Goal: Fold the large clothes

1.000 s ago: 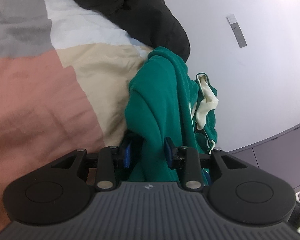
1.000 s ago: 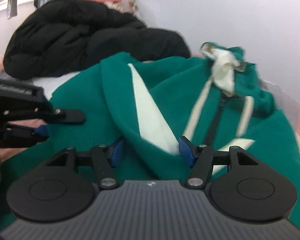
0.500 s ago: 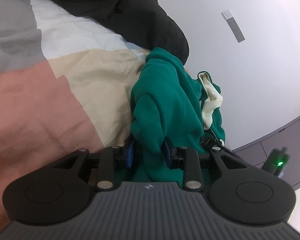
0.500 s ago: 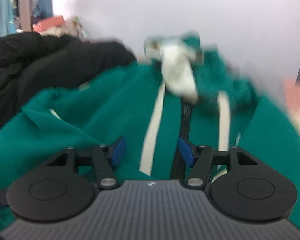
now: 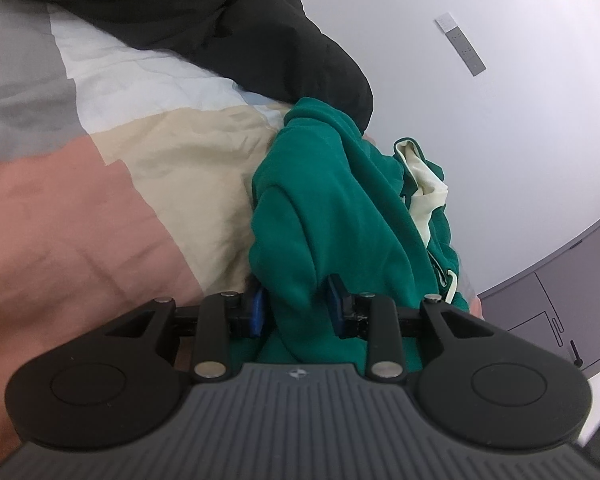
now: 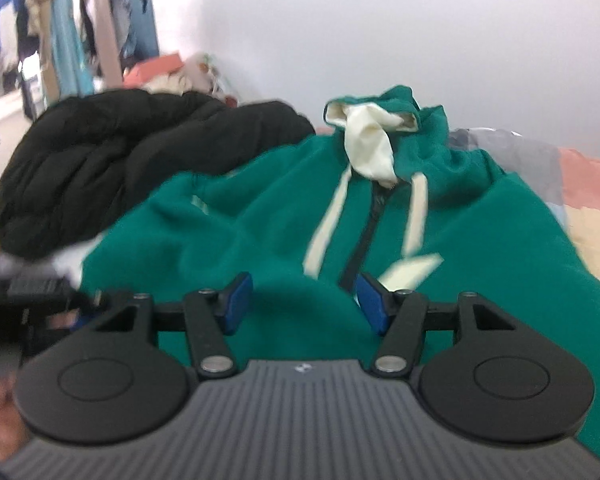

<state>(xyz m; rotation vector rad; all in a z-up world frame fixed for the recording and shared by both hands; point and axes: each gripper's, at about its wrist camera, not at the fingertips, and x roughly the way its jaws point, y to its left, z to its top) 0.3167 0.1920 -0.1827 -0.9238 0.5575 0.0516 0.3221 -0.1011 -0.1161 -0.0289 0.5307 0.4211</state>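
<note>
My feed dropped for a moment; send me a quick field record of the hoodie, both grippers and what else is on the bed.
garment: green hoodie, zip front up, cream hood lining showing, bunched on its left side
left gripper: shut on a thick fold of the hoodie
right gripper: open, over the hoodie's front near the zip, nothing pinched
surface: colour-block bedspread
nearby: black puffer jacket heaped beside the hoodie
fold: not yet made

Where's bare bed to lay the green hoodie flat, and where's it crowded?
Free: the pink and beige quilt panels, bordered by the green hoodie on the right and the black jacket behind. A small pink and beige strip shows beyond the hoodie's other side. Crowded: the far end, where the jacket abuts the hoodie near the wall, and around the left gripper, clamped on fabric.
</note>
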